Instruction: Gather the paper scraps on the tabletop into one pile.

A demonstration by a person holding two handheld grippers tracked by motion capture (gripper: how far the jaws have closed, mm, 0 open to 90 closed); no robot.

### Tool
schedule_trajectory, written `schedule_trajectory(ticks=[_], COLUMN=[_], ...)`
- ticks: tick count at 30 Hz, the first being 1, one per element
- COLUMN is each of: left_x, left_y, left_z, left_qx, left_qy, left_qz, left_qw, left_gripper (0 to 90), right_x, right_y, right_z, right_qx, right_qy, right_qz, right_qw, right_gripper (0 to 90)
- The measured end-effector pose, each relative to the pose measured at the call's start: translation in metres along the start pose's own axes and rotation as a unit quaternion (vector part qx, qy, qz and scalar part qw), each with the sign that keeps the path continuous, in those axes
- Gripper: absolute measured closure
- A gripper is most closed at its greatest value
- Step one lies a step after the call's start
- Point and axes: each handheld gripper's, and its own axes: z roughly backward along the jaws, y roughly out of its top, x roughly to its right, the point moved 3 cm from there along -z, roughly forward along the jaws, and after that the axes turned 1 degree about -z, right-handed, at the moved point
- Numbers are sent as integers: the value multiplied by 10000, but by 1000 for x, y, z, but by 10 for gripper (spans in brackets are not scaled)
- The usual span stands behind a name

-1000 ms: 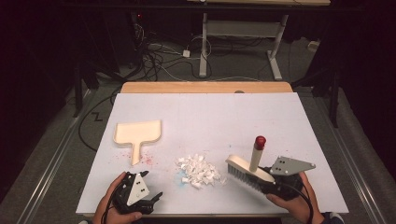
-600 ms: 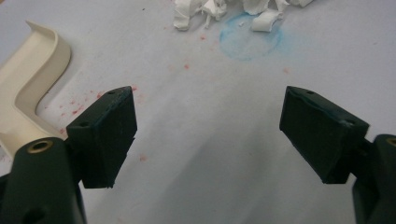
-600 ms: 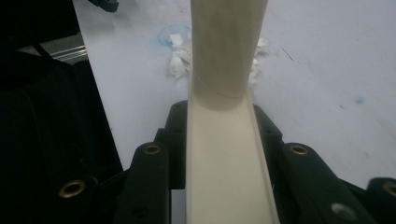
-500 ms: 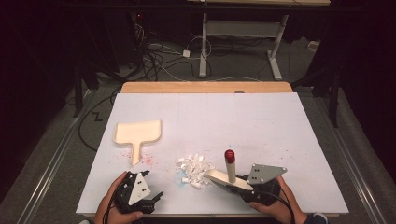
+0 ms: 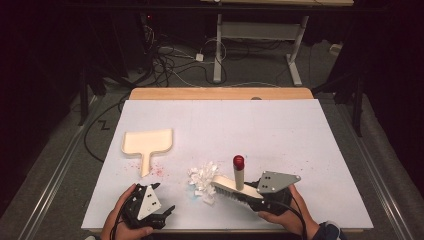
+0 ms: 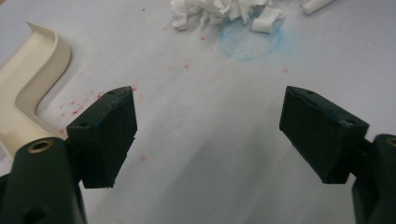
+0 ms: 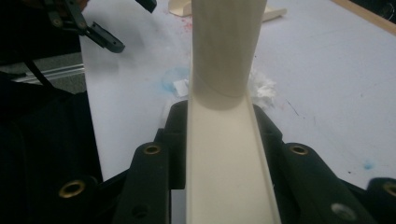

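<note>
your left claw (image 5: pixel 162 212): black body, grey three-cornered plate with dark screw holes | your right claw (image 5: pixel 250 199): black, grey plate, black cable trailing | jaws: blocky black pads, brass-ringed screws | your right sleeve (image 5: pixel 327 232): dark blue cuff

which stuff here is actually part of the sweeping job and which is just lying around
Part of the job:
- brush, clamped in the right gripper
- white paper scraps at the bristles
- cream dustpan on the white table
- left gripper, open, holding nothing

Just lying about:
- cables on the floor
- desk frame behind the table
- red specks and blue smudge on the table
</note>
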Motion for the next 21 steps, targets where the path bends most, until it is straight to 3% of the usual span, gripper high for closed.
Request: schedule_trajectory(ticks=[7, 10, 12, 15, 18, 21], left_x=[0, -2, -3, -7, -11, -14], left_y=[0, 0, -1, -1, -2, -2], left_z=[1, 2, 4, 7, 10, 12], left_qx=[2, 1, 25, 105, 191, 209], left_qy=[31, 60, 108, 195, 278, 298], left_qz=[15, 20, 62, 143, 238, 283], left_qw=[10000, 10000, 9999, 9997, 9991, 9989], left_gripper=[178, 178, 178, 178, 178, 178], right_x=[-3, -8, -14, -25, -28, -23], right_y=[4, 8, 9, 5, 0, 0], right_z=[22, 26, 20, 1, -20, -35], right_qx=[298, 492, 534, 339, 130, 23], right_qy=[31, 272, 544, 905, 1088, 1084], right_qz=[5, 20, 46, 205, 266, 304], right_qw=[9996, 9984, 9971, 9951, 9936, 9936], right_gripper=[686, 686, 686, 686, 686, 686])
